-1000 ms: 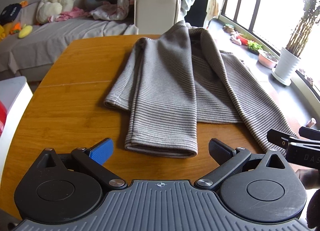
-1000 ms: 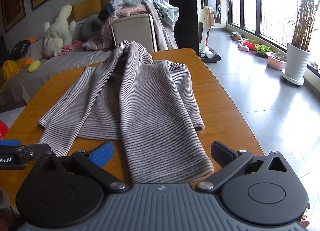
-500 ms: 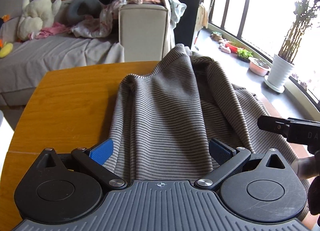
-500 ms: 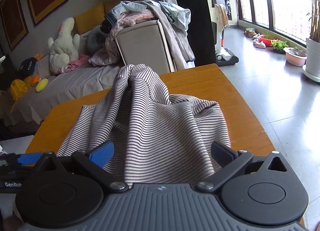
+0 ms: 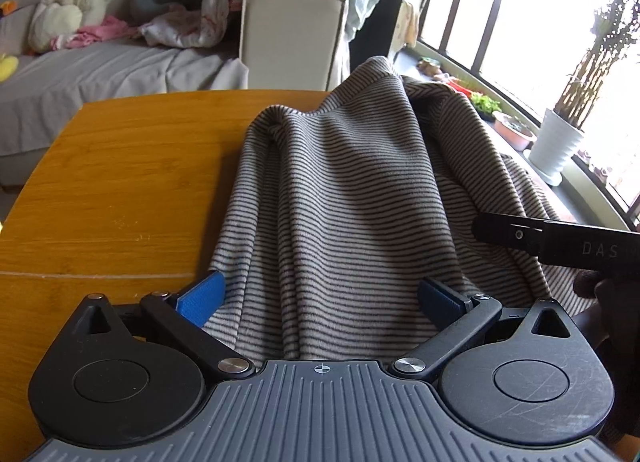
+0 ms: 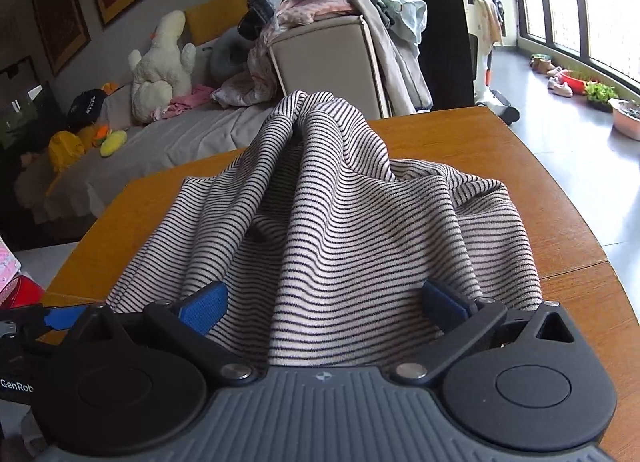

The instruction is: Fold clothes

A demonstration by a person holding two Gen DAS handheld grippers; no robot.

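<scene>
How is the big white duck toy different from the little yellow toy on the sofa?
The white duck toy sits upright; the yellow toy lies flat. The white duck toy is much bigger and cream-white; the yellow toy is small and bright yellow. Both look like soft toys resting on the grey sofa.

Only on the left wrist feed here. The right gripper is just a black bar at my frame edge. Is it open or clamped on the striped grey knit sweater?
Observer: Open. In the right wrist view the right gripper has its jaws spread wide, and the striped grey knit sweater is bunched up between them.
Operator: Does the sweater's right side hang off the table?
Observer: No. That side lies on the orange-brown wooden table, with bare wood showing beyond the cloth's edge.
</scene>
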